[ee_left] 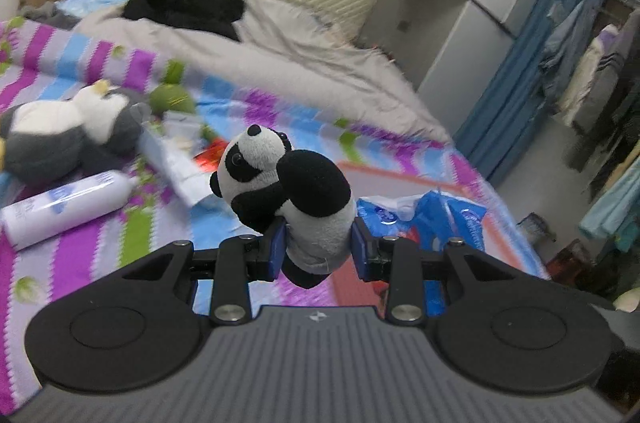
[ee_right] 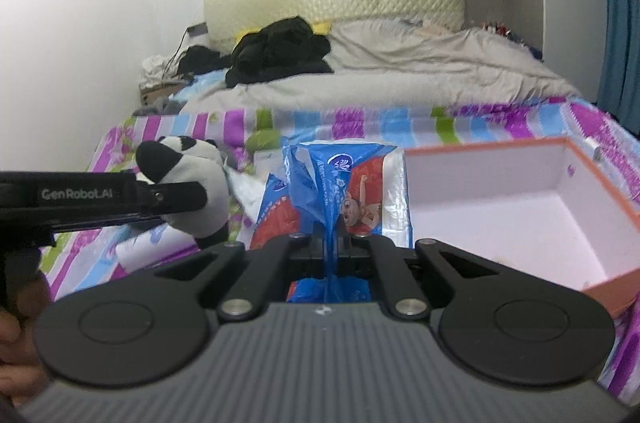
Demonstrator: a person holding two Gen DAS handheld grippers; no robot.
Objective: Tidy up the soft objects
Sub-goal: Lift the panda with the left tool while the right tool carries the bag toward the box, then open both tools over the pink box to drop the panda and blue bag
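Both tongs are gripping soft things above a bed (ee_left: 100, 231) with a purple, blue and green striped cover: the left gripper (ee_left: 318, 243) has its blue pads (ee_left: 276, 247) pressed against the body of a small panda plush (ee_left: 288, 191), held upright, while the right gripper (ee_right: 331, 243) is pinched tight on a fold of a blue and red plastic pack (ee_right: 340, 191). An open orange-rimmed box (ee_right: 500, 199) with a white inside sits by the bed's right edge, just beside the pack. Toward the bed's left edge lie a larger grey and white plush (ee_left: 68, 135) and a white bottle (ee_left: 68, 203) on its side.
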